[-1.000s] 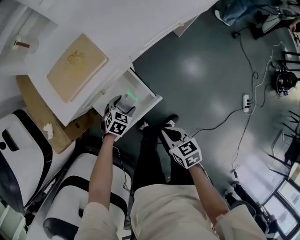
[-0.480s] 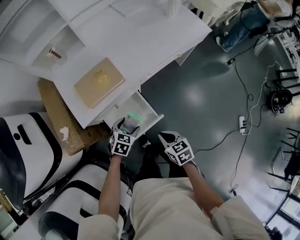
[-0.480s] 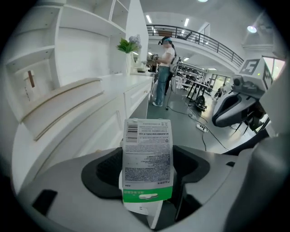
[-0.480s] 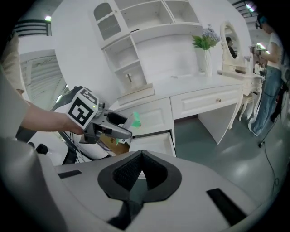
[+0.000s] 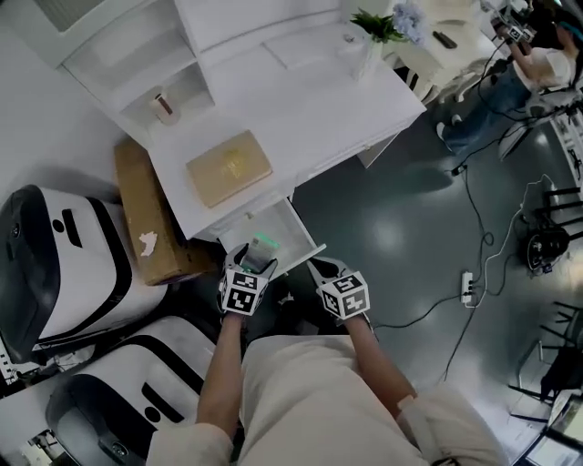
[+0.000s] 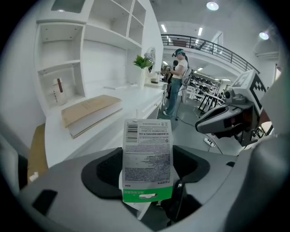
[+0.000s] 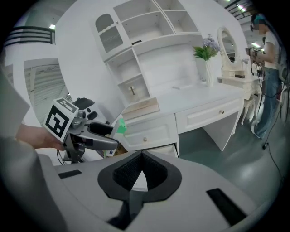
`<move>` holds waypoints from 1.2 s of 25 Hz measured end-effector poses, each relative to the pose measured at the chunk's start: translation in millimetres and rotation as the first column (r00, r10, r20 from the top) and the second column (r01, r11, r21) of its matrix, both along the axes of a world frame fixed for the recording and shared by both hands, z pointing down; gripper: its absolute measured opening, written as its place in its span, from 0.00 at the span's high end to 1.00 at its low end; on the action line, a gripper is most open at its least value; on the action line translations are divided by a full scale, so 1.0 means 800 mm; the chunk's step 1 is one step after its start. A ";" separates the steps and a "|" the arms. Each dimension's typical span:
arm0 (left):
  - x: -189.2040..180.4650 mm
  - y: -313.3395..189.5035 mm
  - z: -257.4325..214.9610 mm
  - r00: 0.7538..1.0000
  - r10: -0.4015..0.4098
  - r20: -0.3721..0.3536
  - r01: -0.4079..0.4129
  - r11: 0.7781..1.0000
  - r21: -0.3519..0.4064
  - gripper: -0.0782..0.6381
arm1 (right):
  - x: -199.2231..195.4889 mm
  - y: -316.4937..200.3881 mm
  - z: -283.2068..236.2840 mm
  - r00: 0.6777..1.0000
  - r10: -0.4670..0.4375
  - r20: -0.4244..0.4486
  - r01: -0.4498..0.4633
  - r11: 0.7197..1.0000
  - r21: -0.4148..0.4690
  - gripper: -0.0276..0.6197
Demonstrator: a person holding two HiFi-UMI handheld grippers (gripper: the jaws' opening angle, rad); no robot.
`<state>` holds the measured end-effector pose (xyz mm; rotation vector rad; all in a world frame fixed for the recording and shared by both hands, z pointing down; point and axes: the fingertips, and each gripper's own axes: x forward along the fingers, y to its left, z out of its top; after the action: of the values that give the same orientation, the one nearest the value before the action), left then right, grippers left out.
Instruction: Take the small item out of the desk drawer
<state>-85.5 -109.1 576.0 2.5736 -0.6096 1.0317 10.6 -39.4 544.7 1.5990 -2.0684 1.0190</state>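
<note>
I count two grippers, the left gripper (image 5: 258,251) and the right gripper (image 5: 319,268). There is one green-edged packet (image 6: 147,158), one open drawer (image 5: 303,238), one white desk (image 5: 301,100), one tan book (image 5: 229,167), one cardboard box (image 5: 146,214), one vase of flowers (image 5: 375,36) and one power strip (image 5: 468,288). I also see two white-and-black rounded units (image 5: 55,264).

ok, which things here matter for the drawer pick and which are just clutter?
Job: packet clamped in left gripper; open drawer; right gripper, shut and empty.
Clutter: tan book on desk; cardboard box beside desk; plant; small bottle.
</note>
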 end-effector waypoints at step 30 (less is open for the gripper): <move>-0.039 -0.004 -0.060 0.986 -0.127 -0.106 0.132 0.990 0.048 0.39 | -0.025 -0.044 -0.038 1.000 -0.028 0.007 0.027 0.994 0.104 0.92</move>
<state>-117.0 -112.0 527.7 2.5762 -0.7772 0.8470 -9.6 -74.4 514.2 1.6134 -2.1753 0.9249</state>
